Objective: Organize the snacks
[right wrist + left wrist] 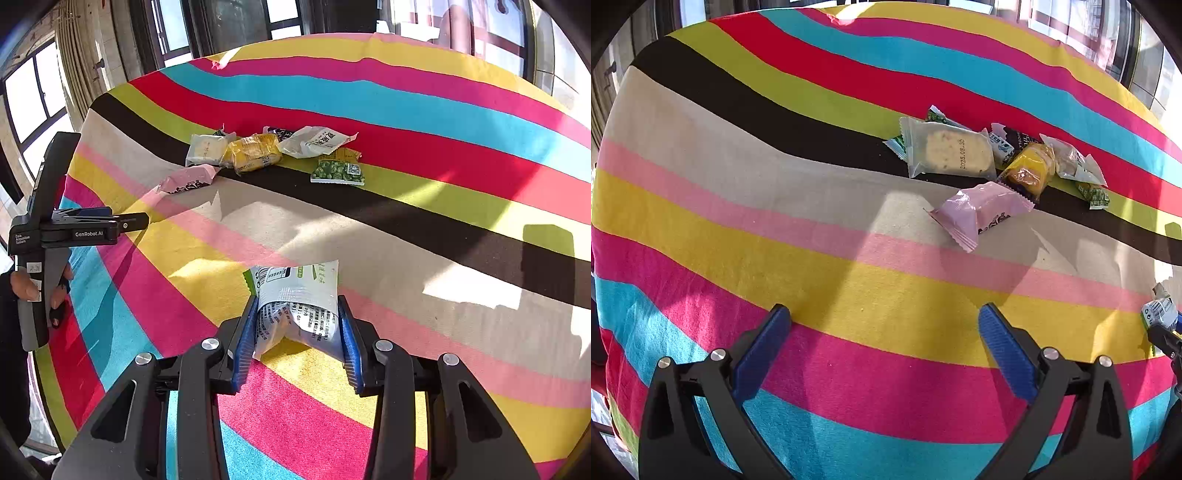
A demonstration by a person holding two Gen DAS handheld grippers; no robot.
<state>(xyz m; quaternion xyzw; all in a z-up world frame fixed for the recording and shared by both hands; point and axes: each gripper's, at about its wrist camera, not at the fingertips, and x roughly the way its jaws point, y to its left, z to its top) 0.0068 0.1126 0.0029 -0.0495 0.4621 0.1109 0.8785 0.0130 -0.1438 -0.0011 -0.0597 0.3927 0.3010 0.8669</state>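
A pile of wrapped snacks lies on the striped cloth: a clear packet with a pale cake [947,152] [205,149], a yellow packet [1030,170] [255,152], a pink packet [979,210] [188,179], a white packet [314,142] and a green pea packet [338,171] [1093,195]. My left gripper [884,317] is open and empty, above the cloth short of the pile; it shows from the side in the right wrist view [146,219]. My right gripper [297,314] is shut on a white-and-green snack packet [299,295], held above the cloth, well short of the pile.
The table [424,110] is covered by a cloth in bright stripes. Its far edge runs along windows and a wall. Sun patches and shadows fall across the stripes. A hand [22,288] holds the left gripper's handle at the table's left edge.
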